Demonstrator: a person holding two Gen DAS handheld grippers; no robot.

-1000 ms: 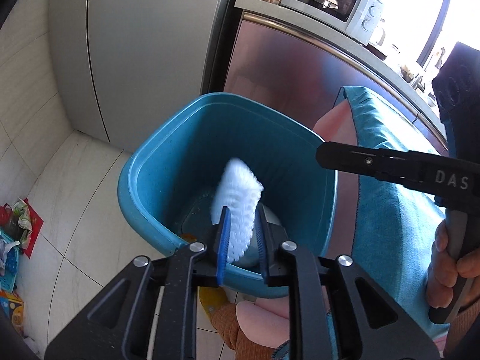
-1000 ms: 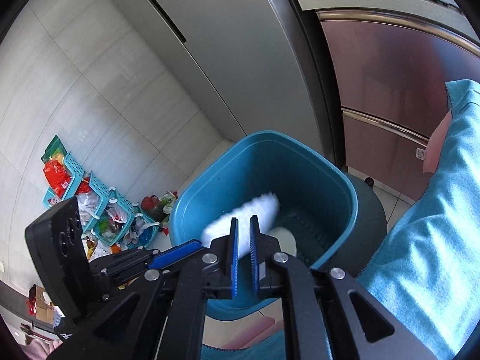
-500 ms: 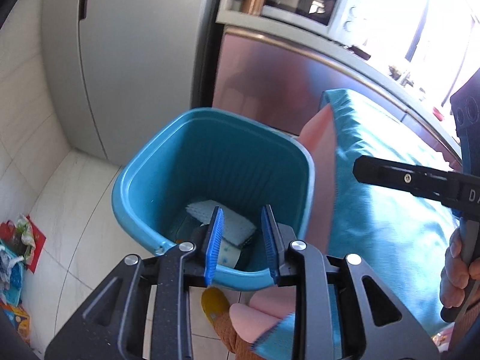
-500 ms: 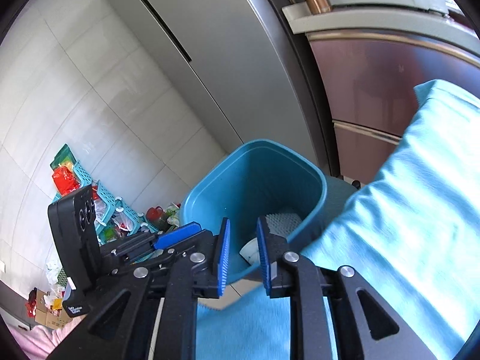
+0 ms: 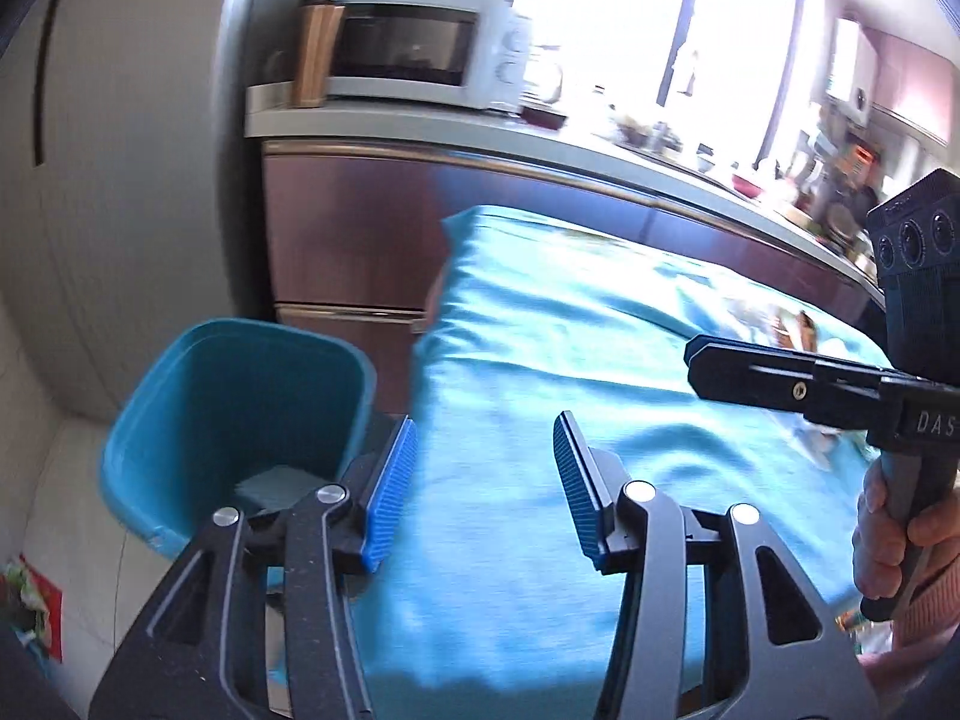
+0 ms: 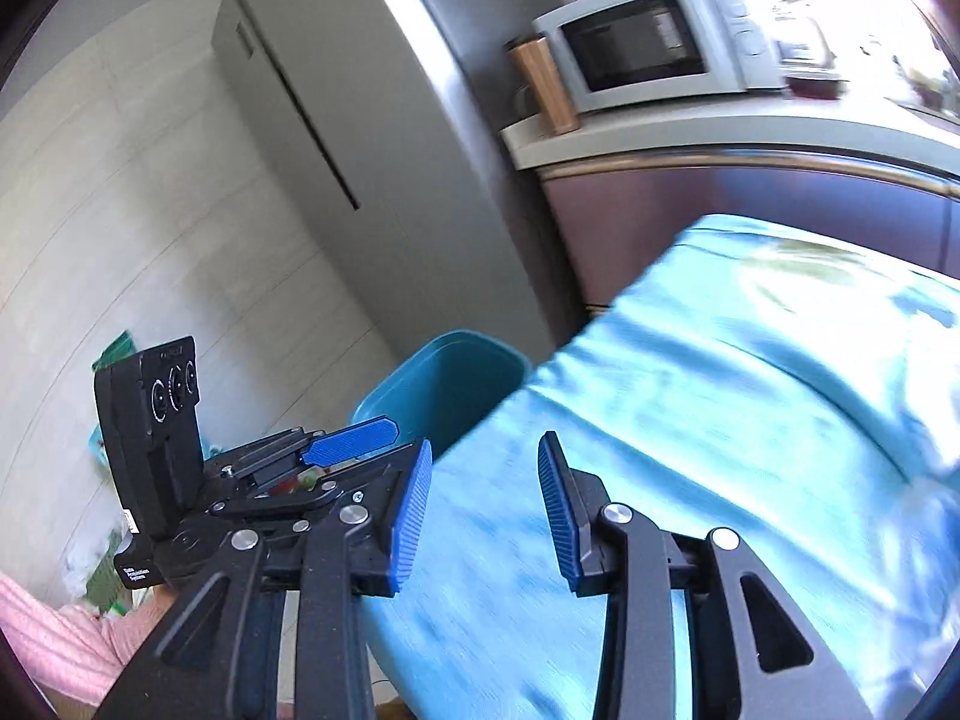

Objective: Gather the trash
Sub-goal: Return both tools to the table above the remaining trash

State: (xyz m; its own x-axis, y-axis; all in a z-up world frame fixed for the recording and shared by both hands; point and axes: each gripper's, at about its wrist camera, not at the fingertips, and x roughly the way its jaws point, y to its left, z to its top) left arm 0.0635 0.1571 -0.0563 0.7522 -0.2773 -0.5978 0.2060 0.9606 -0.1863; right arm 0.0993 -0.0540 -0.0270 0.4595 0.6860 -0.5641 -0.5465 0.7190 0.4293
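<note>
A teal trash bin (image 5: pixel 240 408) stands on the floor at the left end of a table under a light blue cloth (image 5: pixel 600 372); a pale piece of trash (image 5: pixel 276 483) lies in its bottom. My left gripper (image 5: pixel 486 480) hangs over the cloth just right of the bin, its jaws opening with nothing between them. My right gripper (image 6: pixel 483 507) is also over the cloth (image 6: pixel 720 420), jaws opening and empty; the bin (image 6: pixel 444 384) shows beyond its left finger. Small blurred scraps (image 5: pixel 786 324) lie on the cloth at the right.
A grey fridge (image 6: pixel 372 138) stands behind the bin, next to a reddish cabinet (image 5: pixel 360 228) with a microwave (image 5: pixel 414 54) on its counter. Green baskets of packets (image 6: pixel 114 348) sit on the tiled floor at the left. A hand (image 5: pixel 900 522) holds the right gripper's handle.
Both grippers let go of the white wad over the bin; it dropped inside. Both then rose and swung right from the bin onto the cloth-covered table, jaws widening.
</note>
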